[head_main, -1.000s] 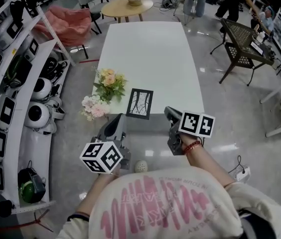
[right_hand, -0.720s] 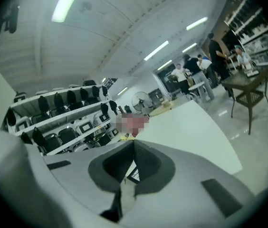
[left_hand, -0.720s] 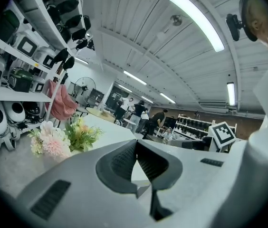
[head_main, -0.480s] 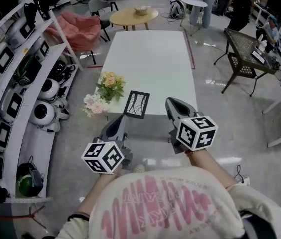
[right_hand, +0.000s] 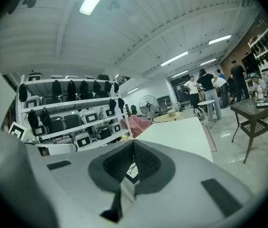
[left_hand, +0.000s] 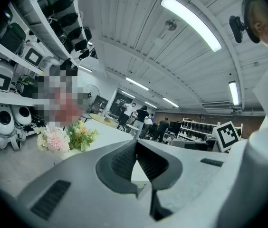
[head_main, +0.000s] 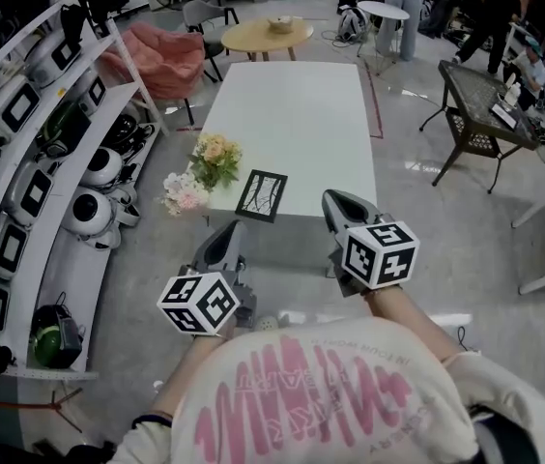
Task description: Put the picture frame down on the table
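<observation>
Left tongs [left_hand: 135, 144] pressed together, empty — right tongs [right_hand: 133, 144] likewise. We see black-rimmed rectangular picture frame [head_main: 261, 194] on long white table [head_main: 292, 104], near end, just beside pale flower bunch [head_main: 200, 172] — apart from both tongs.

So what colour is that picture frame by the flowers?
The picture frame is black, around a white picture with dark branching lines; head view shows it best.

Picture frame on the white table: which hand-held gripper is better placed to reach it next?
Probably the right hand-held gripper: its own view shows the picture frame straight beyond its jaws. The left hand-held gripper sees flowers and bare table, not the frame. Both are shut and empty.
</observation>
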`<state>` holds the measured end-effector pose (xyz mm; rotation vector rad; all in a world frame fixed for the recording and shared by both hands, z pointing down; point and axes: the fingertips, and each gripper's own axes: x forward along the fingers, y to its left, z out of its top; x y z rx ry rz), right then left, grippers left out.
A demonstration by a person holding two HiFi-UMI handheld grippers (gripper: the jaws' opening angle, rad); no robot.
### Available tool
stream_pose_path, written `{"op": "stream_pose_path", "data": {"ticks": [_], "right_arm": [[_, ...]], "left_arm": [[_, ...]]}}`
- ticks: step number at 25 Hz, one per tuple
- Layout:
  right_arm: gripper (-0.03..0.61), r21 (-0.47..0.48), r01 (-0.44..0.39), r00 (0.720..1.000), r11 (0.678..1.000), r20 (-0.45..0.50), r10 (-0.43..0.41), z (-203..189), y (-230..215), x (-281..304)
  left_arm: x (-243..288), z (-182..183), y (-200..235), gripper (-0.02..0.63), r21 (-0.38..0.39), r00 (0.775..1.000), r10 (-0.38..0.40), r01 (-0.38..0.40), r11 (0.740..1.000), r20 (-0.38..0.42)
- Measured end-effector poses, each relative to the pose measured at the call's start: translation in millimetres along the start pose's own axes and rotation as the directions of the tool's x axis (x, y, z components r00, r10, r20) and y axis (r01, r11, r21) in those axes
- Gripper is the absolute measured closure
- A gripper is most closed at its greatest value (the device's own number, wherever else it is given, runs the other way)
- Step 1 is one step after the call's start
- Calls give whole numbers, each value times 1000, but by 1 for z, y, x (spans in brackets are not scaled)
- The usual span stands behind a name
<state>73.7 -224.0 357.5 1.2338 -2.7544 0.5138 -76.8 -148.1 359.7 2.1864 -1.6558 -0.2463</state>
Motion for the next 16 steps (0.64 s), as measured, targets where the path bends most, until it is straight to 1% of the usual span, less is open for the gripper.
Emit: {"op": "stream_pose_path", "data": {"ticks": [6,16], "right_arm": [[572,-9,-6,1000,1000,-29,6,-14,-1,-12],[572,3,6,998,1000,-58,-5,-31,-1,-30]], "left_arm": [[-12,-9,-5,611,-19,999,31,-30,999,12],[-31,-23,-13,611,-21,999,39,-39,999,-2]]}}
